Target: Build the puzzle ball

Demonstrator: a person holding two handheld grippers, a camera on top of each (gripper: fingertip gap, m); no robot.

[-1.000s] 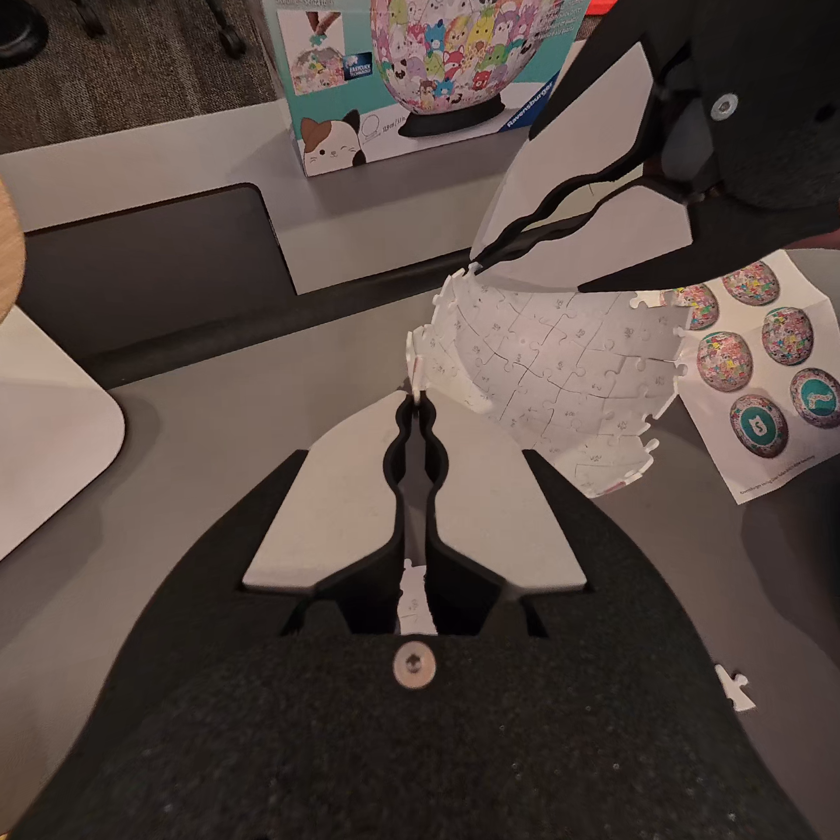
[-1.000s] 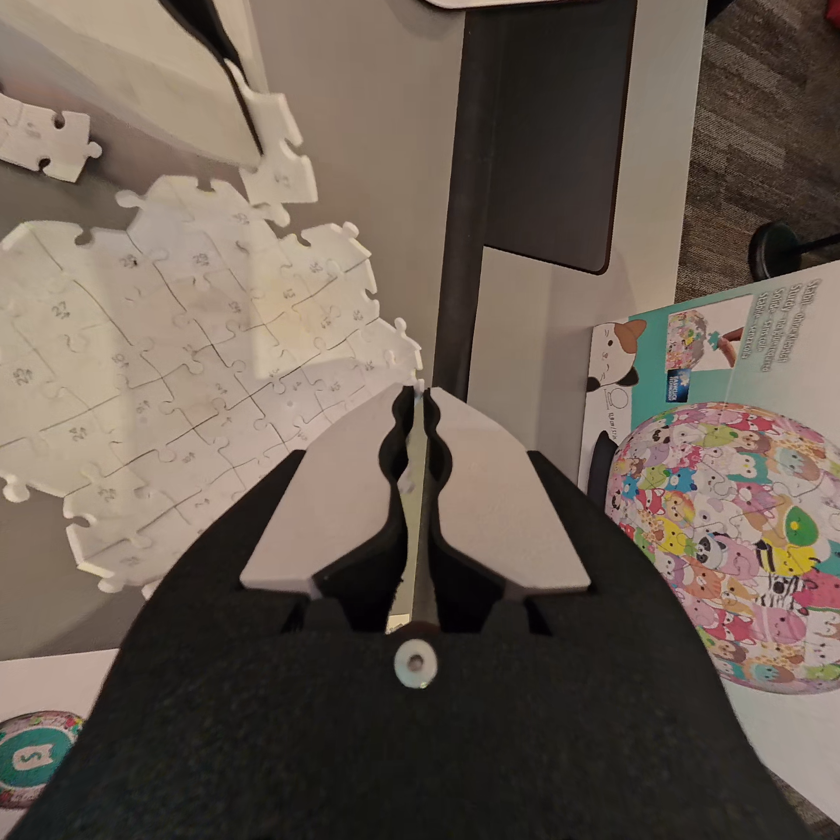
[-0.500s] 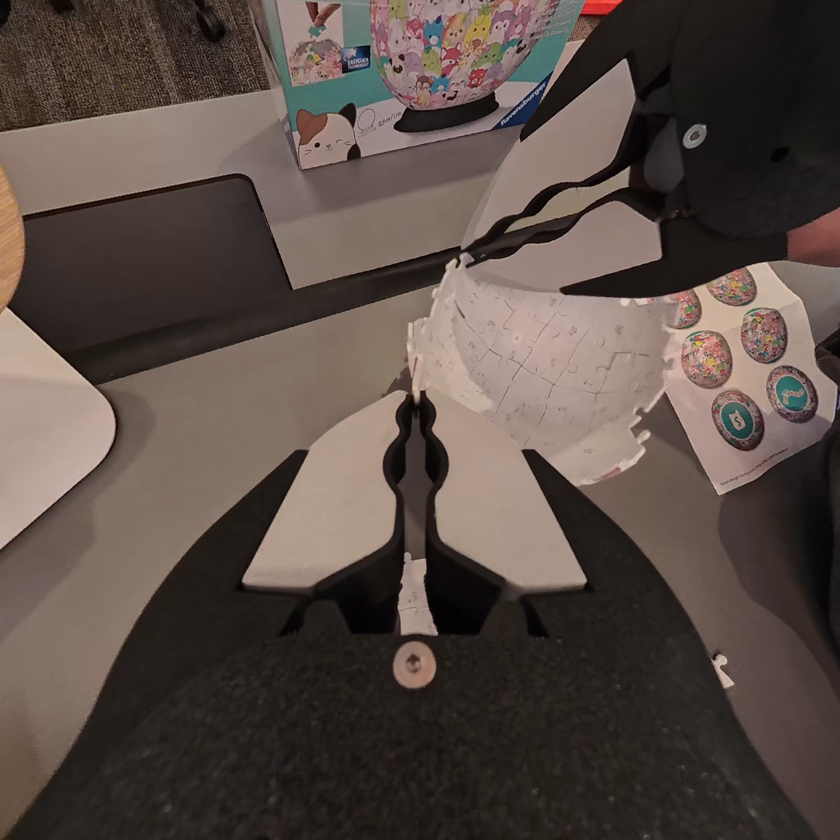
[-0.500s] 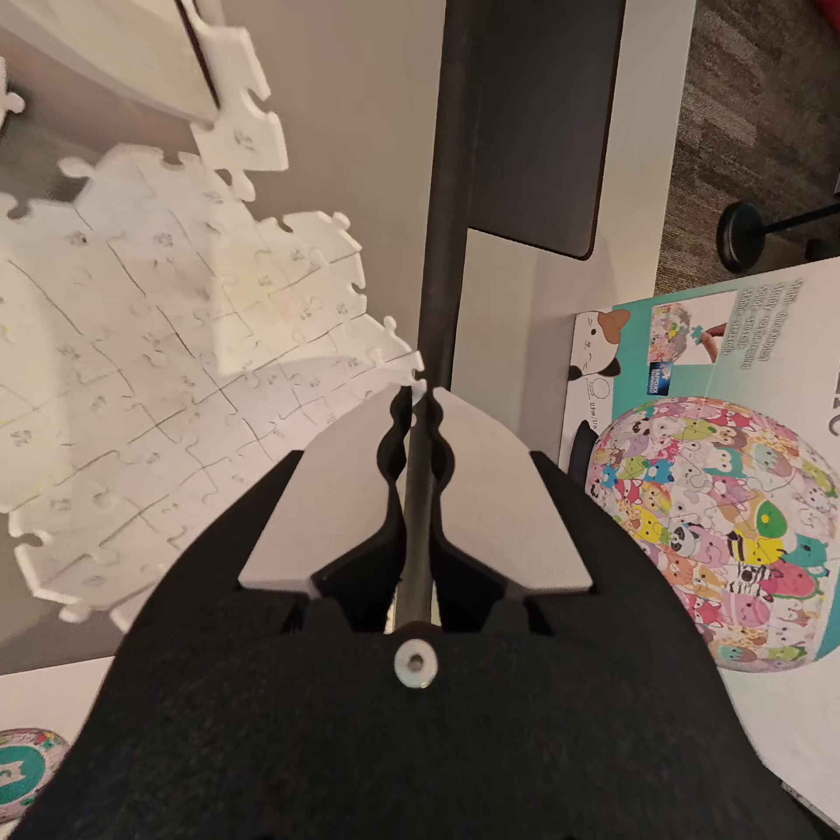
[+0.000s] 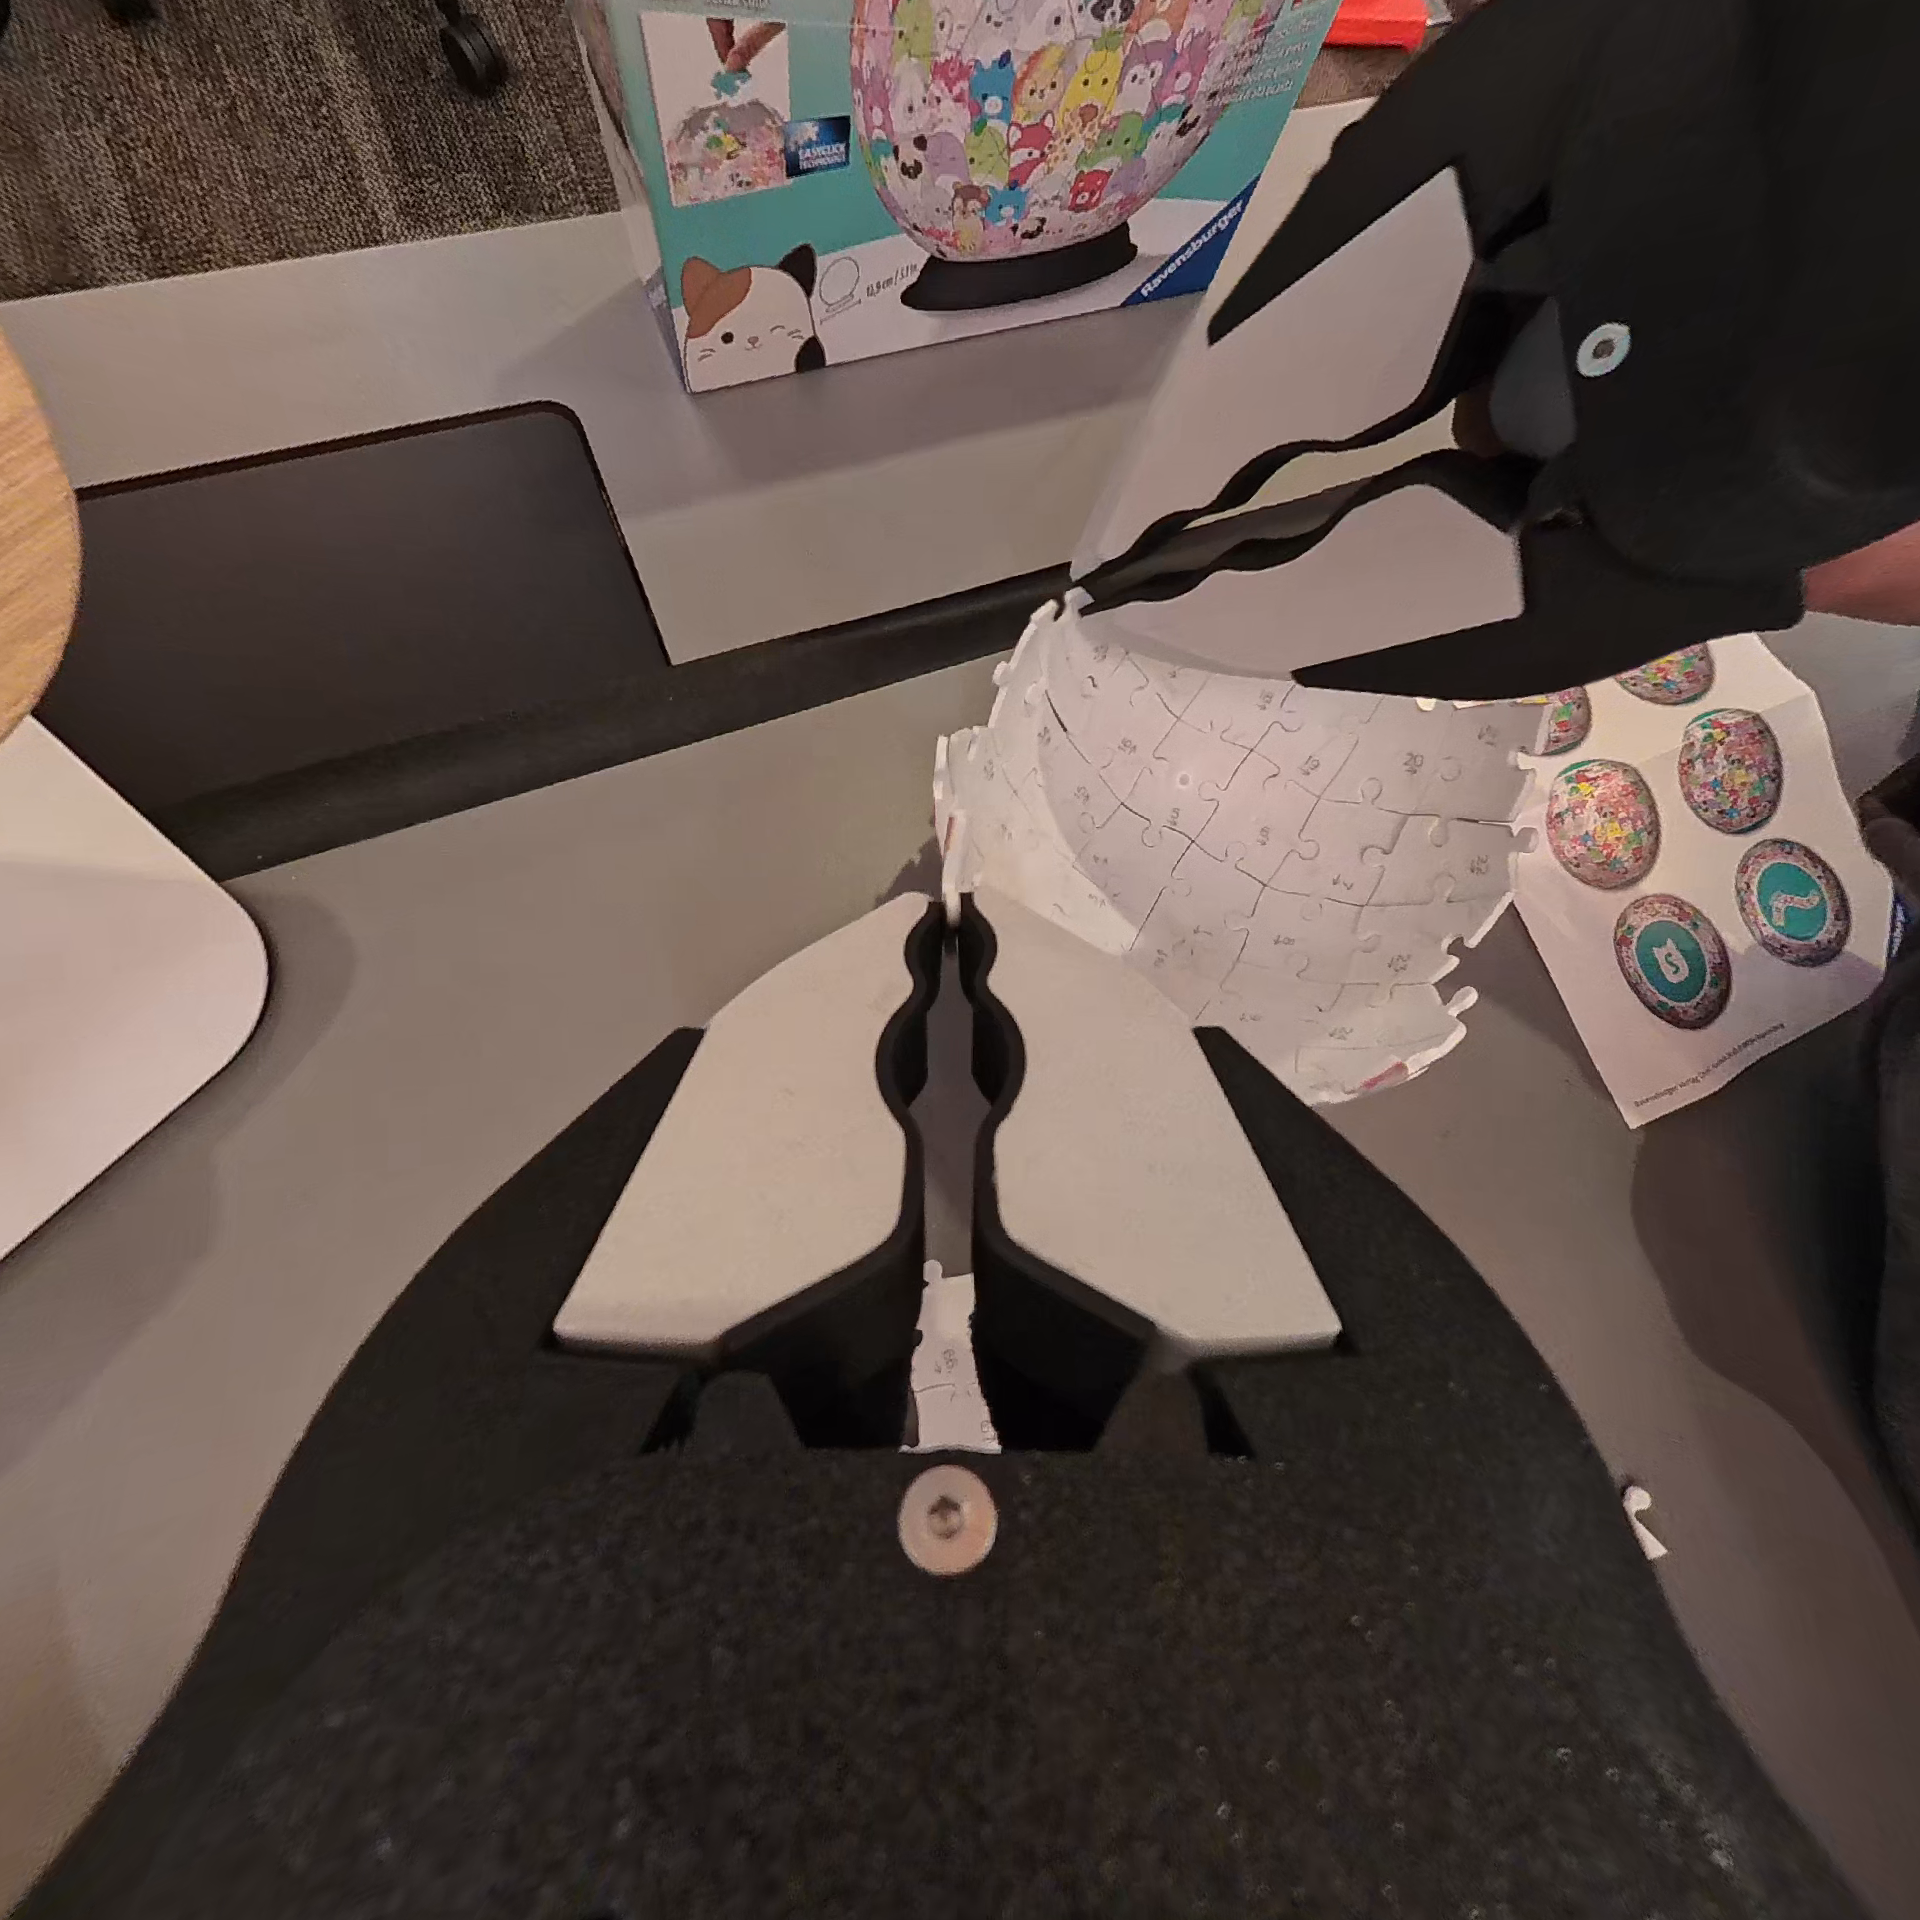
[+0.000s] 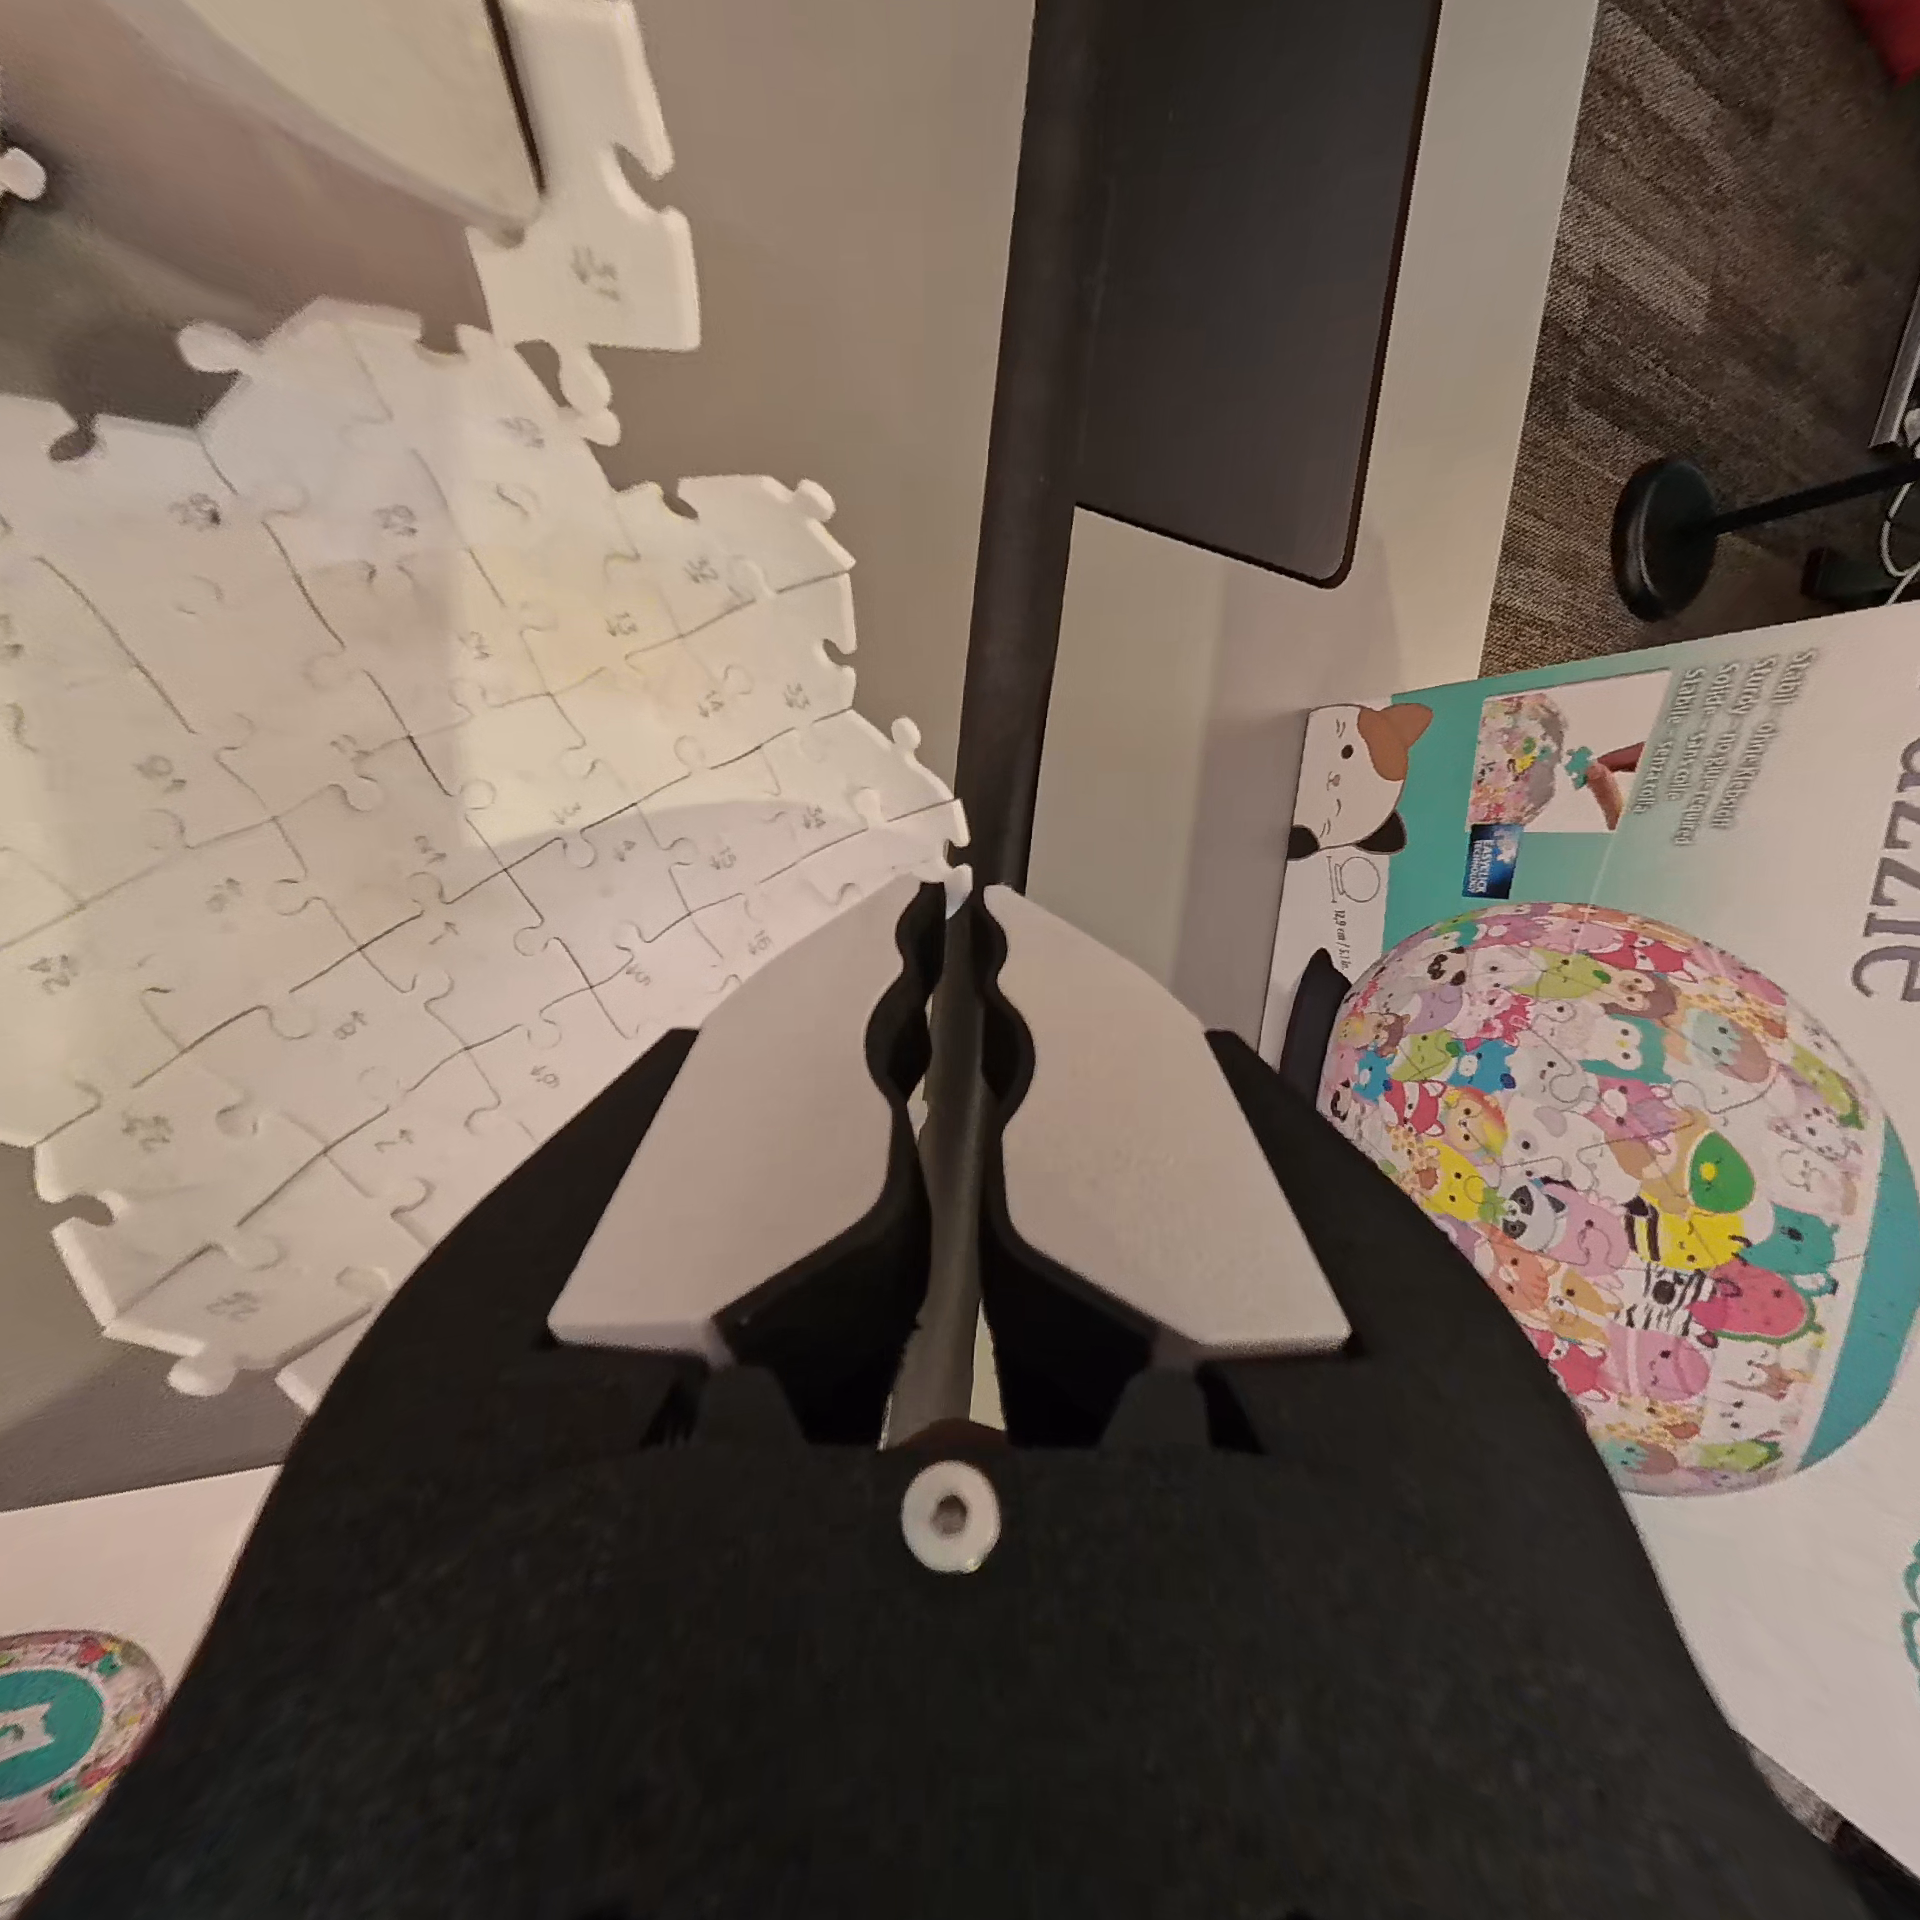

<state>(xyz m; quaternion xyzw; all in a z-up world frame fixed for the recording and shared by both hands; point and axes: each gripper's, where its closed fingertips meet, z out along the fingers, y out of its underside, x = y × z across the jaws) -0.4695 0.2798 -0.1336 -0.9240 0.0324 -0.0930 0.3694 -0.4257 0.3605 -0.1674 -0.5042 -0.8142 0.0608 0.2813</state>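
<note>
While the right gripper (image 5: 1081, 592) stays pinched on the upper rim of the half-built puzzle ball shell (image 5: 1247, 831), holding it tilted above the grey table (image 5: 520, 987), the left gripper (image 5: 951, 914) has kept its fingers clamped on a single white puzzle piece (image 6: 603, 249) and edged it closer to the shell's jagged edge (now just beside it in the right wrist view, whether touching I cannot tell). That likely means the piece is almost lined up, with pressing its tabs home remaining; the puzzle box (image 5: 935, 177) and instruction sheet (image 5: 1704, 883) lie beyond.

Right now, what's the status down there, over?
Left gripper shut on loose puzzle piece. Right gripper shut on half-built puzzle ball rim. Nothing between piece and ball.
</note>
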